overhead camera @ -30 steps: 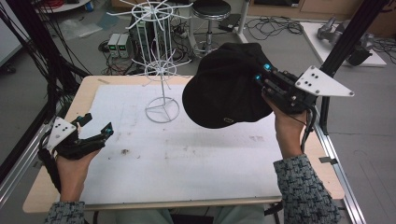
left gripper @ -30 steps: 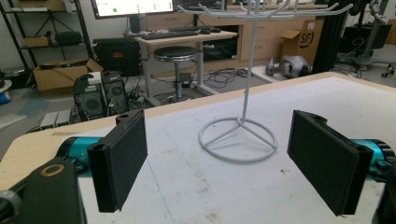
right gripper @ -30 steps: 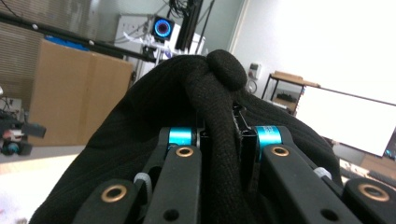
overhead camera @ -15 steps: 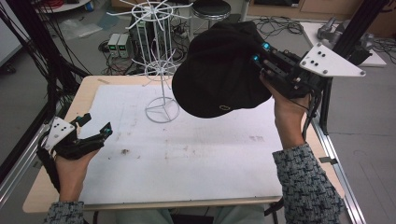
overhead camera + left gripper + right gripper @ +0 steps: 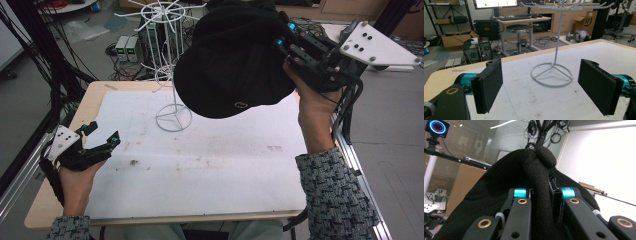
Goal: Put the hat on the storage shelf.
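A black cap [image 5: 235,55] hangs high over the table's far right, brim toward me, a small logo on its front. My right gripper [image 5: 284,40] is shut on a fold of the cap's crown [image 5: 541,192], with the top button just above the jaws. The white wire hat stand [image 5: 172,65] stands at the table's far middle, left of the cap; its ring base [image 5: 552,74] lies ahead of my left gripper. My left gripper [image 5: 102,134] rests low at the table's left edge, open, with nothing between its pads [image 5: 490,83].
The white mat [image 5: 200,165] covers most of the wooden table [image 5: 90,100]. Black frame posts and cables stand at the left. Beyond the far edge are a stool [image 5: 519,28], boxes and computer gear on the floor.
My right gripper has lifted the cap higher and farther back, toward the top of the wire stand. The left gripper has stayed put.
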A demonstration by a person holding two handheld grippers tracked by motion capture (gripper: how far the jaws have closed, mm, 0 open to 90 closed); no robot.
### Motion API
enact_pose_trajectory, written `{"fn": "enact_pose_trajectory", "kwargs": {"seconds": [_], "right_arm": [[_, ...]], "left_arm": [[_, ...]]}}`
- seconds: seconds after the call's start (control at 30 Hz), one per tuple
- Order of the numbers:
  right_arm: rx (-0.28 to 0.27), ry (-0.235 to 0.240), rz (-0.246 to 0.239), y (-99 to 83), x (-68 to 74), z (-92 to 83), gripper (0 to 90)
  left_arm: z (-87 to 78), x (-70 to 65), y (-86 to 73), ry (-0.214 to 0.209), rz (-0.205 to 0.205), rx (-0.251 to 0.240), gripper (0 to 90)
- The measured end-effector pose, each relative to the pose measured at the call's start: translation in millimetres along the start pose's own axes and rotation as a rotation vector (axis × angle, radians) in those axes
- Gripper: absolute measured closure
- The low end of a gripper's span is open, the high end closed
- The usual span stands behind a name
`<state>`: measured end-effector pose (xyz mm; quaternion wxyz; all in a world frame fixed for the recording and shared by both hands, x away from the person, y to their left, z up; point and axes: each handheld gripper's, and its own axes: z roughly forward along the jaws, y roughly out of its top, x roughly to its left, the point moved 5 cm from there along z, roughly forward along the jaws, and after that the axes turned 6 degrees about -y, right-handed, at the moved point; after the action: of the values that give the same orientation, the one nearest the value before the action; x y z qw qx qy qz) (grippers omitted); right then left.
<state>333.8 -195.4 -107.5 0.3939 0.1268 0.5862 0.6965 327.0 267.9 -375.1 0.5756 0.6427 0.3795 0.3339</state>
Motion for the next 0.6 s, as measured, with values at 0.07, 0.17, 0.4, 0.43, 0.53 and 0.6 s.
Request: {"fn": "enact_pose_trajectory", "kwargs": {"seconds": [0.07, 0.17, 0.4, 0.43, 0.53, 0.6], "right_arm": [[-0.008, 0.012, -0.003, 5.2, 0.8, 1.3, 84.1], [-0.024, 0.024, 0.001, 11.8, 2.6, 3.6, 84.1], [-0.059, 0.042, 0.020, 21.5, 4.7, 12.5, 84.0], [-0.063, 0.043, 0.018, 22.3, 4.7, 15.0, 84.0], [-0.076, 0.053, 0.026, 23.9, 6.2, 24.5, 83.9], [-0.086, 0.066, 0.031, 24.5, 7.4, 32.9, 83.7]], "left_arm": [[0.4, -0.5, 0.1, -0.001, 0.002, 0.000, 20.2], [0.9, -1.2, -0.1, -0.003, 0.003, 0.003, 20.2], [0.7, 0.0, -0.6, -0.002, -0.001, 0.002, 20.2], [0.9, -0.1, -0.9, -0.002, -0.001, 0.003, 20.2], [1.0, 0.2, -1.1, -0.003, 0.001, 0.006, 20.2], [1.0, 0.5, -1.1, -0.002, -0.001, 0.003, 20.3]]}}
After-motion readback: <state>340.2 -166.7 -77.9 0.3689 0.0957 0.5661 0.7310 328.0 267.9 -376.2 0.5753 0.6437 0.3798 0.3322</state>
